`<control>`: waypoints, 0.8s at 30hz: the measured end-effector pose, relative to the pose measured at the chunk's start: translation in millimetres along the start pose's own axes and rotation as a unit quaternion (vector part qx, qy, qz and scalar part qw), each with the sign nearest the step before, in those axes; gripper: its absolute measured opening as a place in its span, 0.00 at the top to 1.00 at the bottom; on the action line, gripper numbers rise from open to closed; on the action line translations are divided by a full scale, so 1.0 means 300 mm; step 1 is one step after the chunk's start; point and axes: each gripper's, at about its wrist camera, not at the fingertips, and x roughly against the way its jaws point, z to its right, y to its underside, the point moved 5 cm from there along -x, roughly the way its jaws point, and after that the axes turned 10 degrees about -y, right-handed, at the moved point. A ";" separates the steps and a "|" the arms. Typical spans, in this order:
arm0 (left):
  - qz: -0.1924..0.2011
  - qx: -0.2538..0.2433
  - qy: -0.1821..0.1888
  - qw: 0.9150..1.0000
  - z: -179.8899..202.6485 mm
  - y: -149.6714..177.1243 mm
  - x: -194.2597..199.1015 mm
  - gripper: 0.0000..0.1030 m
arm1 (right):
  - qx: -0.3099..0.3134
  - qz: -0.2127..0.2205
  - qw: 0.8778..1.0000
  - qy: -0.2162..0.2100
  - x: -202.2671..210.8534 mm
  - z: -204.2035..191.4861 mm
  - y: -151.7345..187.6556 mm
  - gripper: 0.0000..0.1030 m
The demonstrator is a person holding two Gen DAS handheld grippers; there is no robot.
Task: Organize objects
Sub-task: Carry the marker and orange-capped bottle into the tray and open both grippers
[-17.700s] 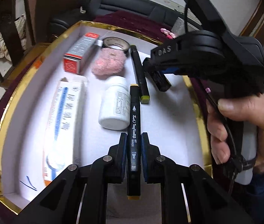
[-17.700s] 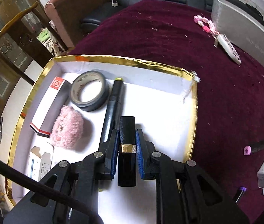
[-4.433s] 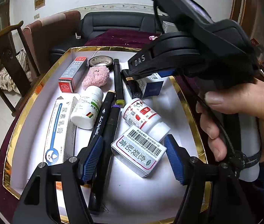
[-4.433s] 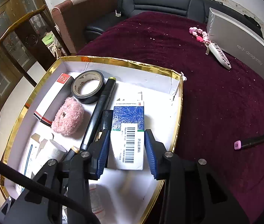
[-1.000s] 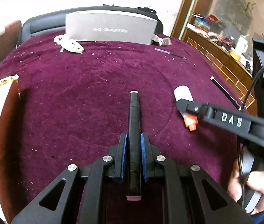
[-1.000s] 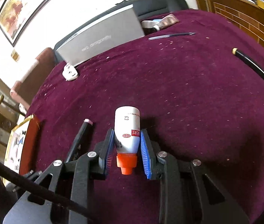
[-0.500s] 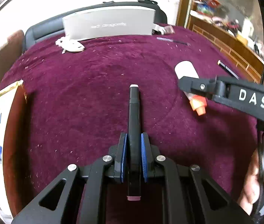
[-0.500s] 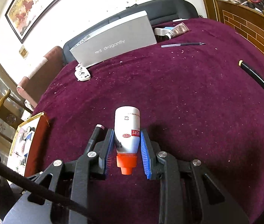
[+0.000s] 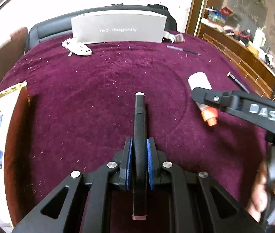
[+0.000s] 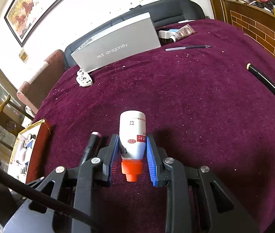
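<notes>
My left gripper (image 9: 139, 145) is shut on a black marker (image 9: 139, 120) with pale pink end caps, held above the maroon tablecloth. The marker points away along the fingers. My right gripper (image 10: 132, 142) is shut on a small white bottle (image 10: 132, 131) with an orange cap, cap end toward the camera. In the left wrist view the bottle (image 9: 200, 83) and the right gripper sit to the right of the marker. The marker's tip (image 10: 95, 136) shows just left of the right gripper. The gold-rimmed white box (image 9: 3, 95) with several sorted items lies at the far left.
A grey box lid (image 9: 118, 29) lettered "red dragonfly" stands at the table's far edge, with a white remote (image 9: 80, 48) in front of it. A pen (image 10: 188, 47), a tube (image 10: 182, 32) and a black stick (image 10: 265, 83) lie toward the right. A sofa and chairs stand behind.
Both views have swung slightly, bringing the gold-rimmed box further into sight at the left. Both grips are unchanged.
</notes>
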 end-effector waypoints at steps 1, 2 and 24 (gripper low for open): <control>0.001 0.009 0.006 1.000 -0.013 0.001 0.015 0.89 | 0.001 0.000 1.000 0.000 0.000 -0.002 0.000 0.76; 0.002 0.016 0.010 1.000 -0.023 0.005 0.029 0.89 | 0.003 0.001 1.000 0.000 0.000 -0.005 0.000 0.76; 0.066 0.094 0.038 0.993 -0.356 0.166 0.353 0.89 | 0.058 -0.018 0.998 -0.020 -0.001 -0.223 0.111 0.76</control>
